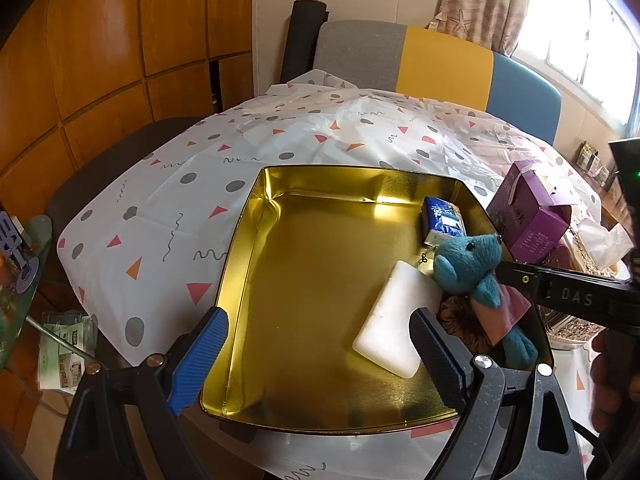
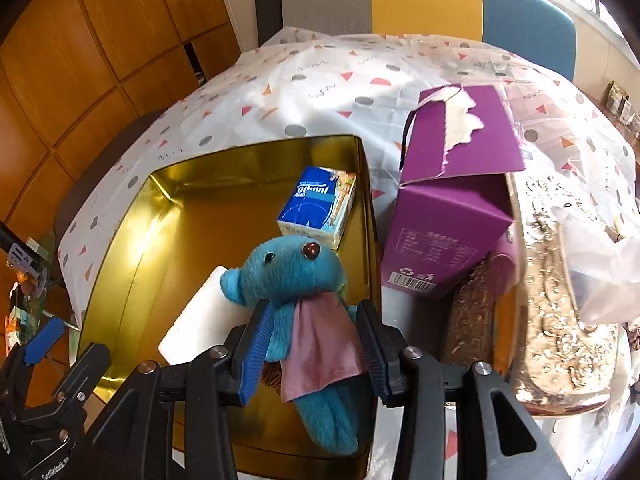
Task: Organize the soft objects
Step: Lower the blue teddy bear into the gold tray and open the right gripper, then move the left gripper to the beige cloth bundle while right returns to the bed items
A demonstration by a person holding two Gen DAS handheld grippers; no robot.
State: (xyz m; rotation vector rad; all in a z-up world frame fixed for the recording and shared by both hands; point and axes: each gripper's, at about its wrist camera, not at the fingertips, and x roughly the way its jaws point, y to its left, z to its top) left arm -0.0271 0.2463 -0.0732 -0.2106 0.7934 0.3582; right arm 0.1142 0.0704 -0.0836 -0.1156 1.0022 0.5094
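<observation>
a: why does the blue plush bear lie over the gold tin's right edge?
b: likely a drop-off beside the tissue pack and white pad. the right gripper flanks its body, pads slack.
a: and the left gripper?
b: spread wide, empty, over the tin's near edge.

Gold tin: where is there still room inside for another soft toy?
The gold tin is bare on its left half, from the left wall to the white pad. The right side is crowded with tissue pack and blue bear.
</observation>
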